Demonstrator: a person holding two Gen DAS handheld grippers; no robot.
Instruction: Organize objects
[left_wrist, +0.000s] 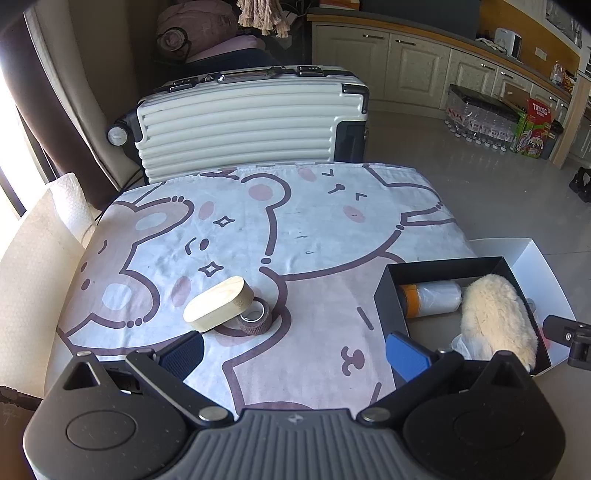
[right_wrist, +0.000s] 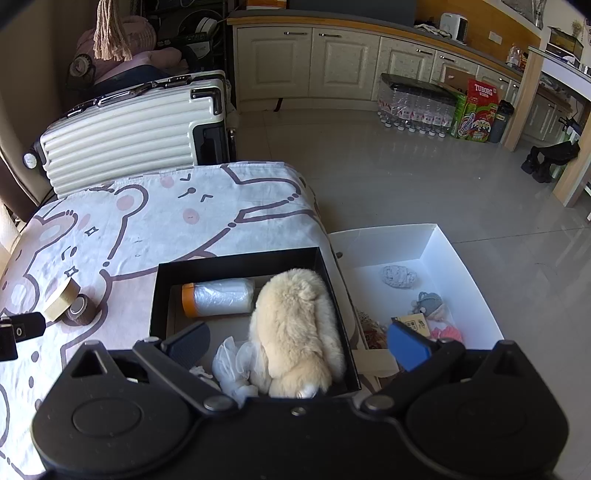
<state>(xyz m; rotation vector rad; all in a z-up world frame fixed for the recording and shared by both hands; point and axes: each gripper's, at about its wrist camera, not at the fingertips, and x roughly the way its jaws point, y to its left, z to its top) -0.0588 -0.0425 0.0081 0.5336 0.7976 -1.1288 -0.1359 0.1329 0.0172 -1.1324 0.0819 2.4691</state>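
Note:
An oval wooden box (left_wrist: 218, 304) lies on the bear-print cloth (left_wrist: 295, 229), leaning on a brown tape roll (left_wrist: 255, 316); both also show in the right wrist view, the wooden box (right_wrist: 61, 298) and the tape roll (right_wrist: 79, 309). My left gripper (left_wrist: 295, 354) is open and empty, just short of them. A black box (right_wrist: 236, 264) holds a fluffy cream toy (right_wrist: 295, 328), a film roll with an orange end (right_wrist: 218, 297) and white plastic (right_wrist: 232, 363). My right gripper (right_wrist: 297, 345) is open and empty over the black box.
A white tray (right_wrist: 454, 258) right of the black box holds a few small items. A white suitcase (left_wrist: 240, 122) stands behind the table. Paper towel (left_wrist: 33, 258) lies at the left. Cabinets, bottles and open floor lie to the right.

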